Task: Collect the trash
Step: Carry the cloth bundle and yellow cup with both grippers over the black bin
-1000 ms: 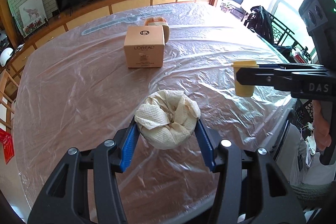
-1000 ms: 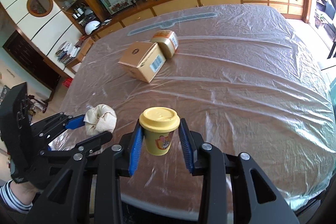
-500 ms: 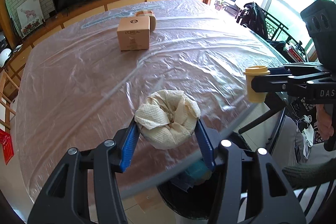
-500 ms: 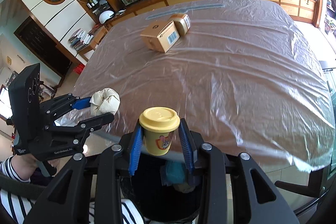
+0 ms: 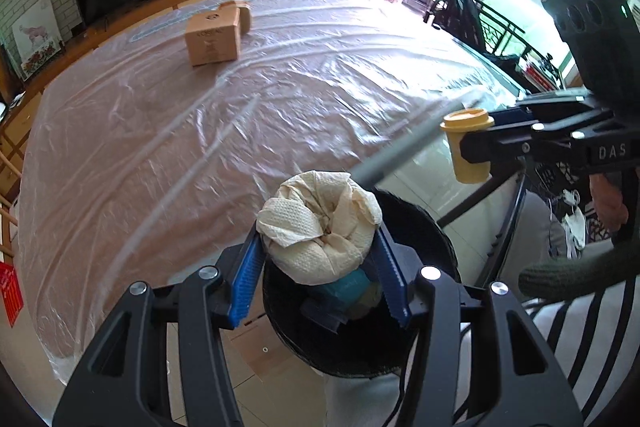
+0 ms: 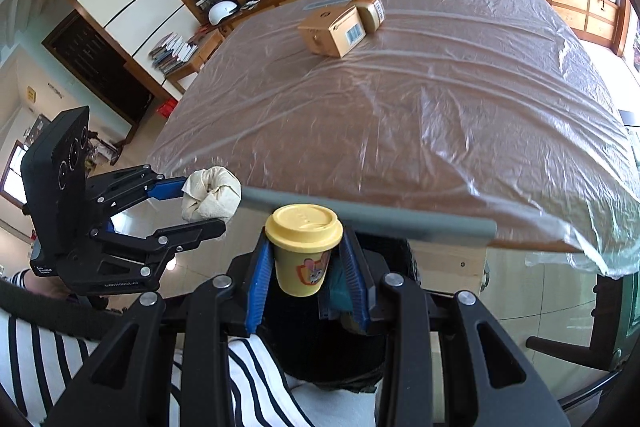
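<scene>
My left gripper is shut on a crumpled cream paper ball and holds it over a black trash bin beside the table's near edge. My right gripper is shut on a small yellow lidded cup with a cartoon print, also above the bin. Each gripper shows in the other's view: the ball at the left, the cup at the right. The bin holds teal and dark trash.
A plastic-covered wooden table carries a tan cardboard box and a small jar-like package at its far side. A grey table edge runs just past the bin. A chair and TV cabinet stand beyond.
Both grippers have drawn back from above the table to beyond its near edge, carrying the ball and cup over the bin. Both stay shut.
</scene>
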Motion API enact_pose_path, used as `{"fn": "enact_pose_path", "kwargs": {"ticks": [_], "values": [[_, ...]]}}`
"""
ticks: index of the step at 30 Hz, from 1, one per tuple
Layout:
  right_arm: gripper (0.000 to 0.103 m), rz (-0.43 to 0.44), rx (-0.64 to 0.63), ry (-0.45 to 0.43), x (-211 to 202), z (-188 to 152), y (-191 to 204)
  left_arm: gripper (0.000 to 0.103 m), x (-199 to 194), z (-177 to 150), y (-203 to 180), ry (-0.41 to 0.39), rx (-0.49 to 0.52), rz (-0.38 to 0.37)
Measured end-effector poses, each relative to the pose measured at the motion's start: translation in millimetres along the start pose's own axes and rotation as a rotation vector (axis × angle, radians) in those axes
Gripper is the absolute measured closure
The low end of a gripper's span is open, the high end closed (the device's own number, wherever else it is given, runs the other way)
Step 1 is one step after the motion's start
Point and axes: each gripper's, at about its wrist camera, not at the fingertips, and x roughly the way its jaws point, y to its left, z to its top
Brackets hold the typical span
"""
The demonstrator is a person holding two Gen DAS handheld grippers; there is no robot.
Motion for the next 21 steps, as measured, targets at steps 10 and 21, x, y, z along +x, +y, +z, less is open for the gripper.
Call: {"fn": "enact_pose_path", "kwargs": {"ticks": [10,21], "values": [[0.069,-0.025,-0.051,0.057,6,-23,8,0.049,10,-15,-18,0.055,0.047,-0.029],[0.069,-0.068,-0.07,0.136,33,-40,4,0.049,43,-33,-23,0.146,0.085,-0.015]]}}
